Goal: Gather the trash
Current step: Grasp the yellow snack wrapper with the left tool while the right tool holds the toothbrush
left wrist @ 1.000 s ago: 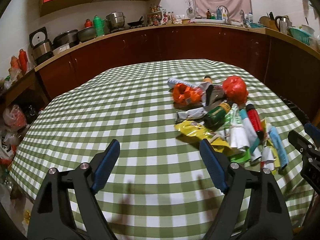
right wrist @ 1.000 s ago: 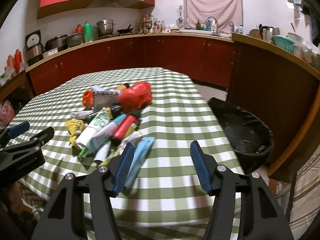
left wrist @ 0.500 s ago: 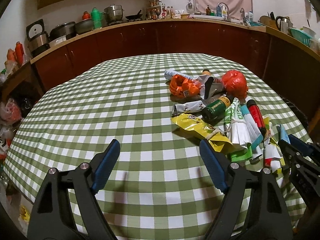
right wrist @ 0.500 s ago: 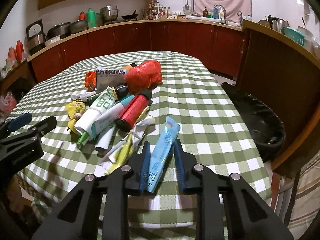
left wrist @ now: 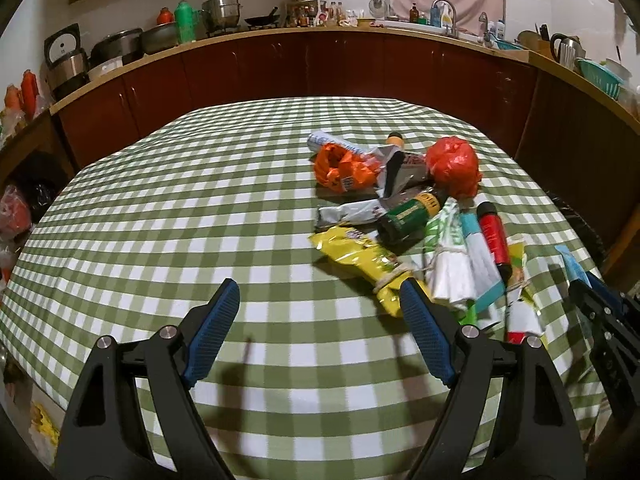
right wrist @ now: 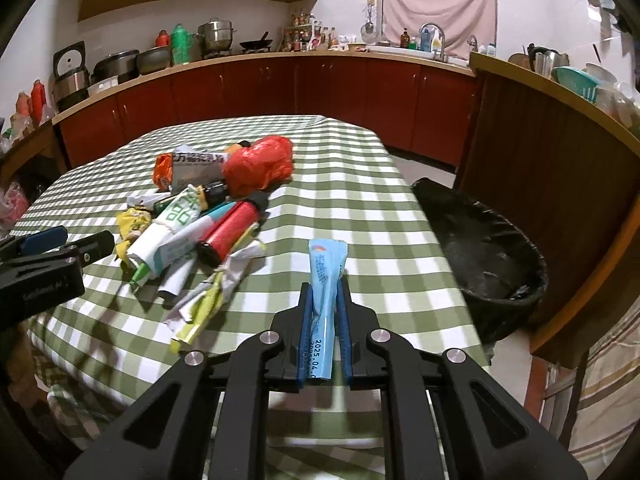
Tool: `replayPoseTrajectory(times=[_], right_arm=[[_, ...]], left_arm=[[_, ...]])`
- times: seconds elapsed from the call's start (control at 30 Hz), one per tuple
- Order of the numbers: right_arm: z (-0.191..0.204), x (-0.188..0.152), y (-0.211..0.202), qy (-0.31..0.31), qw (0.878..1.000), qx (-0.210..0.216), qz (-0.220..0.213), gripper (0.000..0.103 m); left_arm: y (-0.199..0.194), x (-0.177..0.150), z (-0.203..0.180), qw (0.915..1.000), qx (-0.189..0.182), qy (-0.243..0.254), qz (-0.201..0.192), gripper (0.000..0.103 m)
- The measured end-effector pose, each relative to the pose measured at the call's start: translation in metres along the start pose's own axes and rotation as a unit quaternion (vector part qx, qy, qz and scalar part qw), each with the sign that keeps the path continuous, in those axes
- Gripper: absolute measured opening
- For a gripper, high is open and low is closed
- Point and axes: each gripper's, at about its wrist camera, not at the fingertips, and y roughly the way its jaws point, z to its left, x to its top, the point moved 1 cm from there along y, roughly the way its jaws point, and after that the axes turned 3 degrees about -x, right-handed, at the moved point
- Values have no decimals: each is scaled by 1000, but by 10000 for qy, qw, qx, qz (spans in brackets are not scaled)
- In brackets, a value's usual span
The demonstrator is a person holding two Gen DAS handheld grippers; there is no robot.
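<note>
A pile of trash [left wrist: 424, 224] lies on the green checked table [left wrist: 180, 208]: a red bag ball [left wrist: 454, 168], orange wrapper [left wrist: 344, 168], green can [left wrist: 408, 216], yellow packet [left wrist: 356, 256], red tube [left wrist: 494, 236]. It also shows in the right wrist view [right wrist: 200, 224]. My right gripper [right wrist: 324, 292] is shut on a light blue packet [right wrist: 326, 272], lifted above the table's right part. My left gripper [left wrist: 316, 312] is open and empty, low over the table, left of the pile.
A black-lined trash bin [right wrist: 484, 248] stands on the floor just right of the table. A wooden cabinet side [right wrist: 552, 184] is behind it. Kitchen counters with pots [left wrist: 224, 8] run along the back walls.
My right gripper closed on the light blue packet and lifted it off the table. My left gripper moved forward and lower toward the pile, still open.
</note>
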Motion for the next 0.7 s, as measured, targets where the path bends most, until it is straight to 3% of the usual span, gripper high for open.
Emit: replayPoseTrajectory(times=[0.3,0.7], right_arm=[[-10,-2,4,75,9999,94,49,13],[-10,-4,7,111,9997,183,112,13]], left_arm=[[16,14,-14,9999,102,-4,134,81],[20,8,-1,9995,127,129,269,81]])
